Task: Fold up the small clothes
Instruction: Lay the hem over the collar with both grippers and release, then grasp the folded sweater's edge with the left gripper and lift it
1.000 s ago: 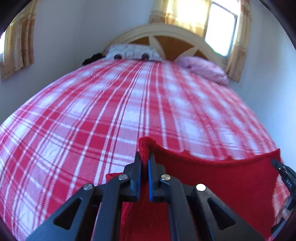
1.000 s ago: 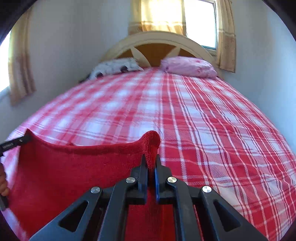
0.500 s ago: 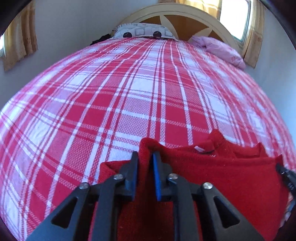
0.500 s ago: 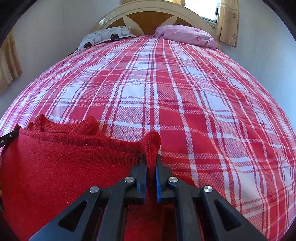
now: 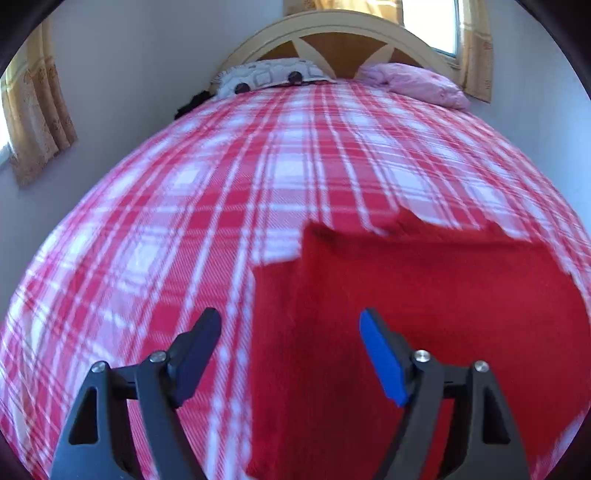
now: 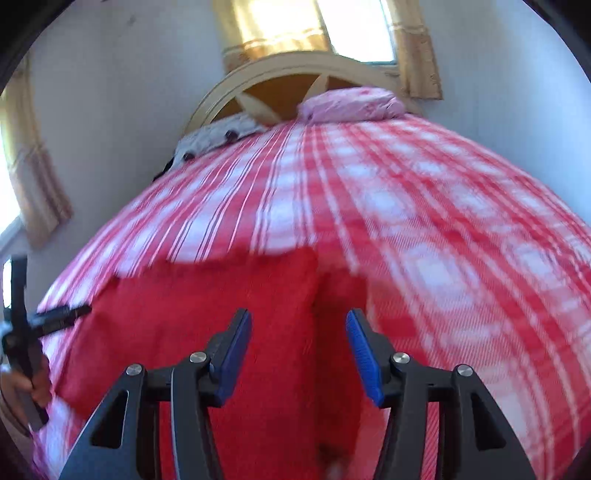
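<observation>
- On the bed (image 5: 207, 206), a red top (image 5: 424, 295) lies flat on the red and white check sheet (image 6: 461, 240).
- The top is at the near end of the bed, far from the pillows.
- It looks folded: one red layer lies over another, and a strip of the lower layer shows along each side.
- The left gripper (image 5: 290, 325) hangs over the left edge of the top. Its jaws are opening and stand wide apart.
- One left finger is over the sheet and the other is over the red cloth. The pads press on nothing, so the top is let go.
- The right gripper (image 6: 299, 325) hangs over the right side of the top. Its jaws are opening too, with a gap between the blue pads (image 6: 364, 354).
- Red cloth shows in that gap, but the pads do not squeeze it.
- In the right view, the left gripper shows at the far left edge, with a bit of a hand (image 6: 22, 384) on it.
- At the far end of the bed there is a white spotted pillow (image 5: 266, 75) and a pink pillow (image 5: 417, 83).
- Behind them stands a round headboard (image 5: 332, 33).
- A bright window (image 6: 354, 26) with yellow curtains (image 6: 269, 26) is above it.
- The pictures are blurry, so small parts of the top are hard to see.
</observation>
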Tool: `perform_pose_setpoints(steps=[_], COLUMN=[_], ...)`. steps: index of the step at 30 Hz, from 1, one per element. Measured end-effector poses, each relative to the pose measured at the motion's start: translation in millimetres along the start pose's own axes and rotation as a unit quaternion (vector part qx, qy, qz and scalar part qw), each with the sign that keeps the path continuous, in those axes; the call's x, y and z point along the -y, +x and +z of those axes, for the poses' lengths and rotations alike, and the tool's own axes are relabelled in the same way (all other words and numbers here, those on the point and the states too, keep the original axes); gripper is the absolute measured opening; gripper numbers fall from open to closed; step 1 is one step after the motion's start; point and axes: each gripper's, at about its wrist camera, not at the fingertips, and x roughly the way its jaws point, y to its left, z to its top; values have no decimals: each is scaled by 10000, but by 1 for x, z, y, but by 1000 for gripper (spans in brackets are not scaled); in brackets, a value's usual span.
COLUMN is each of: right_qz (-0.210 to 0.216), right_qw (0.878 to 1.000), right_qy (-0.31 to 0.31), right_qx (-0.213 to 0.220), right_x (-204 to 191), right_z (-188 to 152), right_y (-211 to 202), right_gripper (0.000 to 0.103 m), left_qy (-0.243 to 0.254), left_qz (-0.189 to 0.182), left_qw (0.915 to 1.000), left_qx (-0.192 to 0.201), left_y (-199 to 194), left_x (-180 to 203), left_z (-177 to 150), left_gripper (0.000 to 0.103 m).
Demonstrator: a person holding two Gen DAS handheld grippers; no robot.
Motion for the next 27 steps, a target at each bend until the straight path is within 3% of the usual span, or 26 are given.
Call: perform_pose_setpoints(steps=[3, 8, 12, 21, 27], right_qz=[-276, -305, -301, -486, -572], right_qw=[9987, 9981, 9982, 9982, 9975], right_qy=[-295, -125, 14, -166, -94], right_qx=[-300, -513, -518, -316, 392], right_x=[-11, -5, -2, -8, -15], right_z=[-21, -25, -30, -43, -37], right_y=[11, 19, 12, -10, -50], right_gripper=[55, 55, 55, 55, 55], left_qy=[-38, 161, 177, 232, 3], left_qz=[-114, 9, 233, 283, 173], left_qw=[9999, 9998, 9996, 9993, 9998], left_qx=[-77, -148, -35, -9, 25], left_y=[-7, -3, -1, -19, -41], left_x=[9, 28, 29, 23, 7], left_z=[-21, -37, -40, -50, -61], left_gripper=[80, 80, 93, 93, 95])
